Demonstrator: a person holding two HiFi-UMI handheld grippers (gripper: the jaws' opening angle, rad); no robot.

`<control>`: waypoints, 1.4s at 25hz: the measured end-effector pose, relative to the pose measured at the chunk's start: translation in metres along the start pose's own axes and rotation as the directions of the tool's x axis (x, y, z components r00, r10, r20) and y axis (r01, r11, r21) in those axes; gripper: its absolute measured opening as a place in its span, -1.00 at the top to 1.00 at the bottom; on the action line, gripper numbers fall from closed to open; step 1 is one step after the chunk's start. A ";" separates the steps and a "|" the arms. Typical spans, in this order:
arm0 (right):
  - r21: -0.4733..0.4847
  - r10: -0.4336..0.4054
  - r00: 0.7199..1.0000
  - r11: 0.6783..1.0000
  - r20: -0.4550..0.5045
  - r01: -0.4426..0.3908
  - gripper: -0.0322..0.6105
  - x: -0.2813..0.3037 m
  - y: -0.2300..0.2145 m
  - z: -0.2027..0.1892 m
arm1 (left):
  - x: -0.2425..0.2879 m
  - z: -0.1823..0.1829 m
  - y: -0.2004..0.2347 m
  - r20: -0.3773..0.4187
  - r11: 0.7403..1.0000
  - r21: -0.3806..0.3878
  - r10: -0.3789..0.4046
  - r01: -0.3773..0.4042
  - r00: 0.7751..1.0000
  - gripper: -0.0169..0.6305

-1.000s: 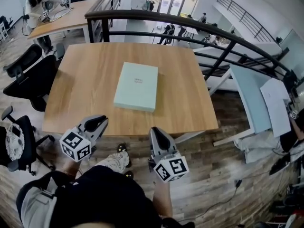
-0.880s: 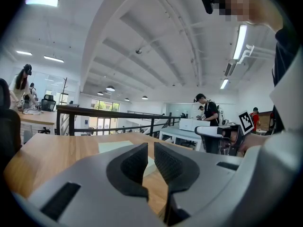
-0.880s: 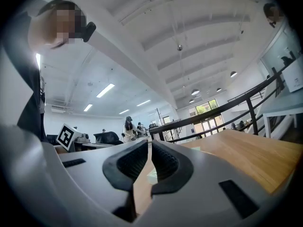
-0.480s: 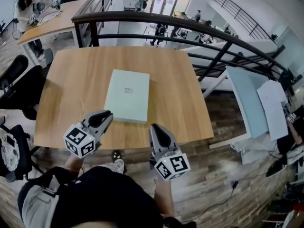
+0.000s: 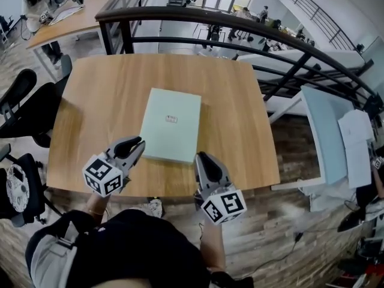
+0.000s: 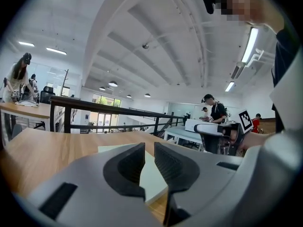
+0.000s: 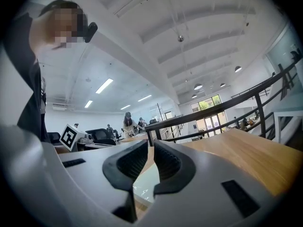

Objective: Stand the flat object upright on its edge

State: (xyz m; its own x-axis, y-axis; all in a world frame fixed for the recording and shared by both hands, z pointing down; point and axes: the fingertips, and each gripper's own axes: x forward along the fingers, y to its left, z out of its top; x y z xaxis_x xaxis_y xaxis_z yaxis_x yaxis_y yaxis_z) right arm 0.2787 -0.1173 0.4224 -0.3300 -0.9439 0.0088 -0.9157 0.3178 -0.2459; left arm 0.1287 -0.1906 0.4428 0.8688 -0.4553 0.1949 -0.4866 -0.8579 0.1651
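None of the task is done yet. The pale mint-green flat rectangular box (image 5: 171, 125) lies flat near the middle of the light wooden table (image 5: 90, 101), its long sides running away from the person.

Both tools wait at its near end. The left gripper (image 5: 137, 143) is clenched on nothing, its tip just beside the box's near left corner. The right gripper (image 5: 203, 158) is likewise pinched closed and empty at the near right corner (from above it seems to meet the box, though I cannot be sure it touches).

What is left is to raise one edge, tip the box up and leave it balanced.

The grippers partly cover the box's near edge, and the small mark (image 5: 171, 119) on its top is too small to read.
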 end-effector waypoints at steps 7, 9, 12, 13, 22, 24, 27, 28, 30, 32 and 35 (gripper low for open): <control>-0.023 0.023 0.999 0.999 -0.037 -0.023 0.79 0.041 -0.008 0.003 | 0.008 0.000 0.038 -0.015 0.999 -0.015 0.039 -0.039 0.999 0.79; -0.031 0.031 0.998 0.999 -0.052 -0.033 0.79 0.051 -0.008 0.003 | 0.009 0.001 0.048 -0.012 0.999 -0.026 0.045 -0.045 0.999 0.79; -0.038 0.034 0.997 0.999 -0.074 -0.037 0.79 0.065 -0.009 0.000 | 0.011 0.000 0.062 -0.010 0.998 -0.037 0.058 -0.059 0.998 0.79; -0.043 0.036 0.996 0.998 -0.083 -0.040 0.79 0.069 -0.010 0.000 | 0.012 0.000 0.067 -0.009 0.997 -0.041 0.064 -0.065 0.998 0.79; -0.063 0.017 0.992 0.998 -0.123 -0.025 0.79 0.087 -0.017 -0.007 | 0.027 0.000 0.096 -0.004 0.996 -0.069 0.062 -0.062 0.998 0.62; -0.063 0.004 0.992 0.998 -0.129 -0.013 0.79 0.084 -0.023 -0.010 | 0.031 -0.002 0.095 -0.003 0.995 -0.080 0.058 -0.058 0.998 0.62; -0.057 -0.016 0.990 0.998 -0.138 0.008 0.79 0.084 -0.037 -0.013 | 0.040 -0.007 0.097 -0.020 0.994 -0.094 0.052 -0.054 0.998 0.58; -0.053 -0.018 0.990 0.999 -0.140 0.011 0.79 0.086 -0.041 -0.014 | 0.044 -0.009 0.099 -0.027 0.994 -0.098 0.052 -0.054 0.998 0.57; -0.042 -0.015 0.990 0.999 -0.144 0.009 0.79 0.091 -0.049 -0.015 | 0.049 -0.009 0.103 -0.034 0.993 -0.107 0.055 -0.058 0.998 0.54; -0.031 -0.010 0.989 1.000 -0.145 0.006 0.79 0.096 -0.057 -0.015 | 0.054 -0.009 0.107 -0.038 0.991 -0.115 0.067 -0.071 0.997 0.52; -0.026 -0.003 0.988 1.000 -0.153 -0.001 0.79 0.105 -0.071 -0.015 | 0.063 -0.009 0.111 -0.044 0.988 -0.127 0.085 -0.090 0.995 0.51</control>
State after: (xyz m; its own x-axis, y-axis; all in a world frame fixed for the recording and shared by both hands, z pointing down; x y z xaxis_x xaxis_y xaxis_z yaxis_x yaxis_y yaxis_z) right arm 0.3055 -0.2371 0.4549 -0.3582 -0.9203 0.1575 -0.9210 0.3207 -0.2210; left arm 0.1287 -0.3123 0.4820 0.8196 -0.5153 0.2503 -0.5702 -0.7763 0.2688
